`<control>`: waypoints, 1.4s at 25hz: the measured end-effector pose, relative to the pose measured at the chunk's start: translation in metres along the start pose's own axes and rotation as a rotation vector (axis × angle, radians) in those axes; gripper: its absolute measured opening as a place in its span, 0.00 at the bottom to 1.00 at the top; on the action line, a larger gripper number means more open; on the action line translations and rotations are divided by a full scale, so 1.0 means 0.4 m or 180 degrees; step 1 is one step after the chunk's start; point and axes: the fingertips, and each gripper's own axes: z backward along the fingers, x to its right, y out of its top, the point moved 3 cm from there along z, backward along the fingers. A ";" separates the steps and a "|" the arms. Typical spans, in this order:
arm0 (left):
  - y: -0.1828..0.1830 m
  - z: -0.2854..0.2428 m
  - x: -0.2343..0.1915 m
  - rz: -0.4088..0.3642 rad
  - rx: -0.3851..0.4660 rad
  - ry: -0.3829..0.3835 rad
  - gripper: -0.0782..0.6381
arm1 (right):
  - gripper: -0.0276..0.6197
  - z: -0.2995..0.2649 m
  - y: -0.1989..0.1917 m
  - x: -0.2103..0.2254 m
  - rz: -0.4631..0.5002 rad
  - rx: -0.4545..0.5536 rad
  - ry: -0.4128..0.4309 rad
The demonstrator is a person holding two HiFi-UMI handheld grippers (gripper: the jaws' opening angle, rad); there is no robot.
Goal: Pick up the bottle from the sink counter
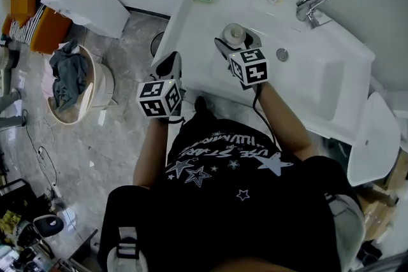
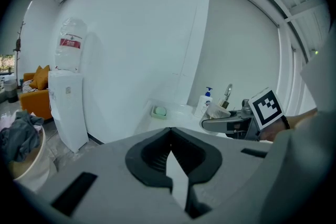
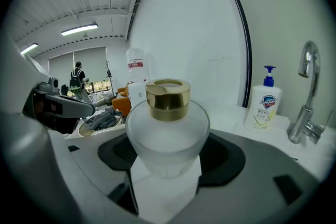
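White sink counter (image 1: 191,73) in head view; bottle (image 1: 234,33) beside basin (image 1: 312,83), inside right gripper (image 1: 237,42). Left gripper (image 2: 169,132) view: jaws together, empty. Right gripper view: jaws clamp frosted body below gold cap (image 3: 168,98); we judge glass heavy, slick, breakable, so hold wide body.

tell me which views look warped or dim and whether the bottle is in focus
Right gripper view: fisheye-bent, black corners, dark wall strip bowed, bottle sharp, ceiling lights bright. Left gripper view: same warp and dark corners, even soft light. Head view: straighter, dim and bluish, no hard shadows.
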 end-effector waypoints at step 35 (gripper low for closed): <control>-0.211 0.298 0.439 -0.0160 0.0016 -0.0110 0.12 | 0.56 0.556 -0.230 -0.043 -0.0136 0.0142 -0.0072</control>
